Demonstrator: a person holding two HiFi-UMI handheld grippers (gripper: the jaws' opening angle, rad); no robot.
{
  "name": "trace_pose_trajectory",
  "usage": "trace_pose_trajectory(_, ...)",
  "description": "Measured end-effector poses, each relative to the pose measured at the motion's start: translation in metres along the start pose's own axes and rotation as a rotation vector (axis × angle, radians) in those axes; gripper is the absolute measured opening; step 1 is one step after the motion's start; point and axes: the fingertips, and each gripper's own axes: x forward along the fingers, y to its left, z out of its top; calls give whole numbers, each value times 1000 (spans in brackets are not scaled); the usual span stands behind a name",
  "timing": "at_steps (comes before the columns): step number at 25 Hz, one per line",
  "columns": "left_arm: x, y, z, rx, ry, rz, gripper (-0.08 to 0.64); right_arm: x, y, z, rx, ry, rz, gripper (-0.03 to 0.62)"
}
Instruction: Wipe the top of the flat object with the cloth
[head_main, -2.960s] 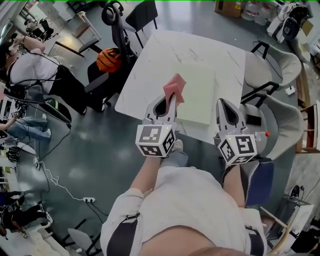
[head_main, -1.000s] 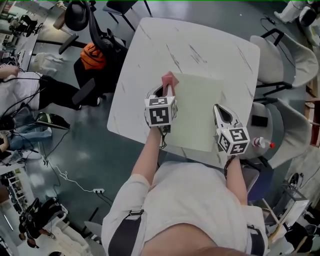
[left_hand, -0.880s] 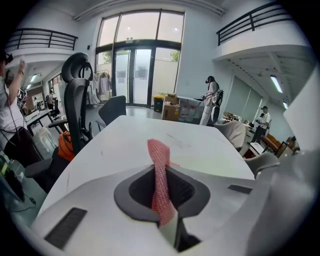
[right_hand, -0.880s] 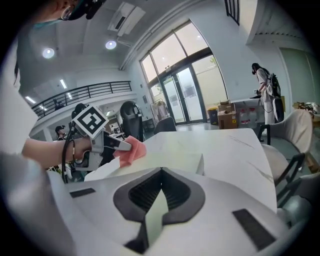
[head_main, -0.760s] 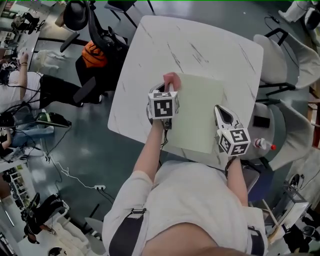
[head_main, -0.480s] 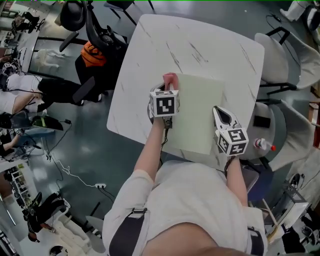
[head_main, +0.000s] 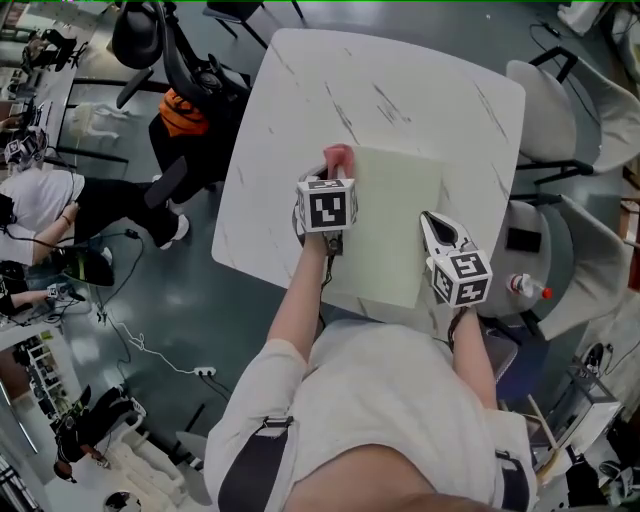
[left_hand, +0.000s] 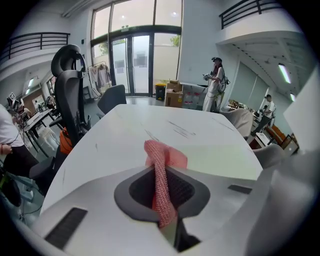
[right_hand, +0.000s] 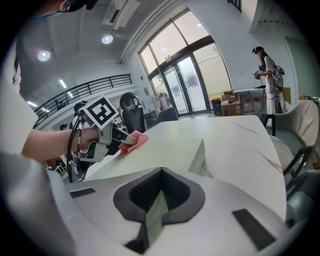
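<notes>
Since three seconds ago the left gripper (head_main: 334, 175) has gone from holding the pink cloth (head_main: 338, 156) up at the near side to lying low over the bench (head_main: 290, 110). The head camera has also come in more squarely above.

Head view: the pale green flat sheet (head_main: 395, 215) lies on the white bench. The cloth sits at the sheet's 11 o'clock corner, at the tip of the left gripper. The right gripper (head_main: 435, 225) is at the sheet's 4 o'clock edge. A black office chair (head_main: 150, 40) stands off the bench at 10 o'clock.

Left gripper view: the jaws of the left gripper (left_hand: 161, 175) are closed on the cloth (left_hand: 161, 175), which runs up between them and bunches out past the tips. The bunch appears to rest on the corner of the sheet (left_hand: 220, 160), though the contact itself is hidden. The black chair (left_hand: 70, 95) is at 10 o'clock, and a standing person (left_hand: 217, 82) at 1 o'clock beyond the bench (left_hand: 115, 135).

Right gripper view: the jaws of the right gripper (right_hand: 159, 200) are closed on a thin edge of the green sheet (right_hand: 165, 145). Part of the sheet stands up in a fold ahead of them. At 10 o'clock the left gripper (right_hand: 122, 140) presses the cloth (right_hand: 138, 138) onto the sheet's far corner.
</notes>
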Motion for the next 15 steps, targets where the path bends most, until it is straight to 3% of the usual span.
trace_pose_trajectory(15, 11, -87, 9, 73, 18, -122, 35, 2, 3, 1, 1, -14, 30, 9)
